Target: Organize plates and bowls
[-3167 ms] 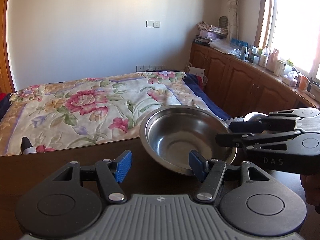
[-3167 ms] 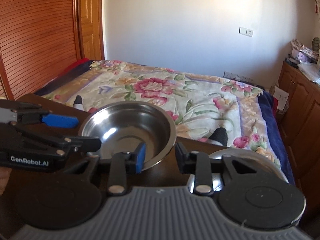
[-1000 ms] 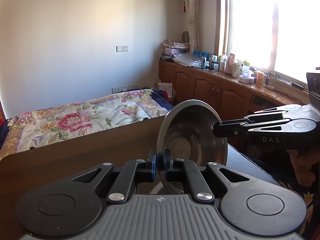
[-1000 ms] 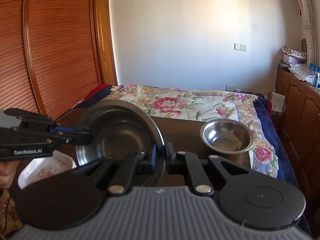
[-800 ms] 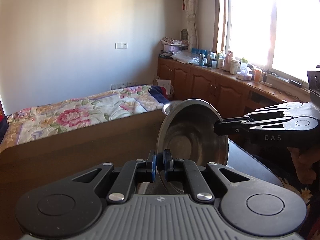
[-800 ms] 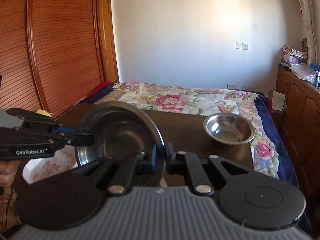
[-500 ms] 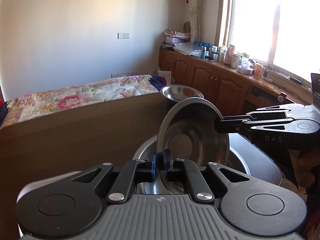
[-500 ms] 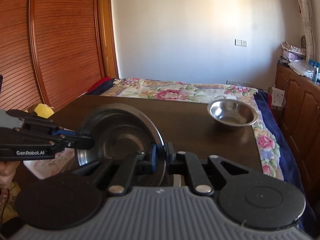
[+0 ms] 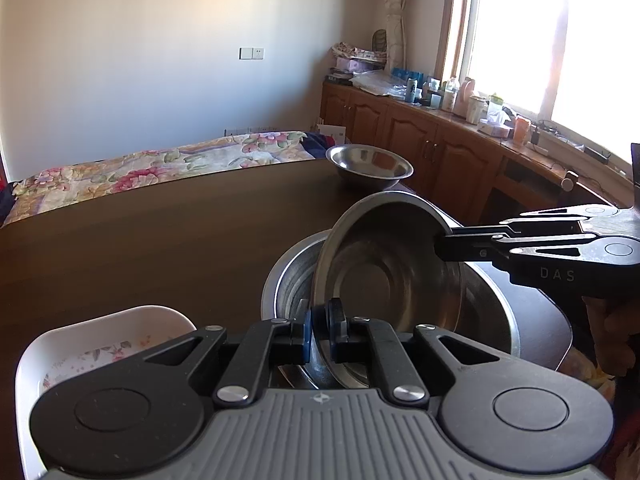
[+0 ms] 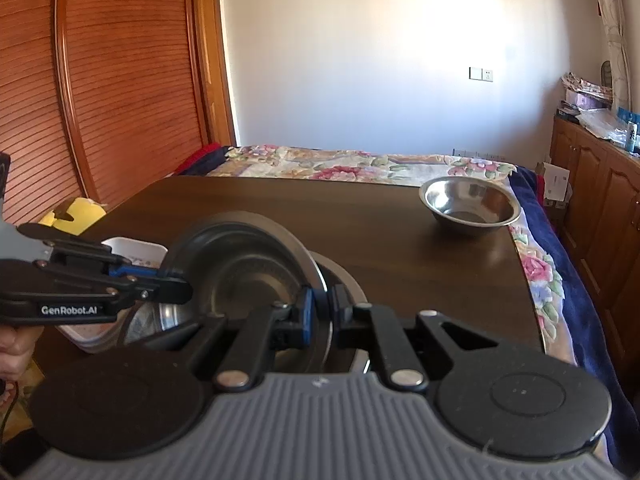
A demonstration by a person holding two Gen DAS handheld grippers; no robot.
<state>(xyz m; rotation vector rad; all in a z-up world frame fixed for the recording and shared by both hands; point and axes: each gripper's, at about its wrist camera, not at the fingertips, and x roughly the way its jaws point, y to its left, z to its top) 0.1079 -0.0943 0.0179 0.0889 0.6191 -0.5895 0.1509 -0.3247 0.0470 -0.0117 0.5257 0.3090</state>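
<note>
Over the larger basin (image 9: 486, 300), both hand-held grippers — left (image 9: 319, 334), right (image 10: 320, 312) — clamp the steel bowl (image 9: 384, 276) (tilted).

Dark wooden tabletop (image 9: 168, 240) beneath the claw, floral bedspread (image 9: 160, 164) beyond it, wooden cabinets (image 9: 432, 148) right, slatted wardrobe door (image 10: 120, 80) left.

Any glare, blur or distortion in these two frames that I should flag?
Left wrist view: the window is blown out white and fisheye bends the room edges, yet the held steel bowl stays sharp. Right wrist view: a bright sun patch washes the wall, the wardrobe door curves strongly, and the left gripper looks slightly soft.
</note>
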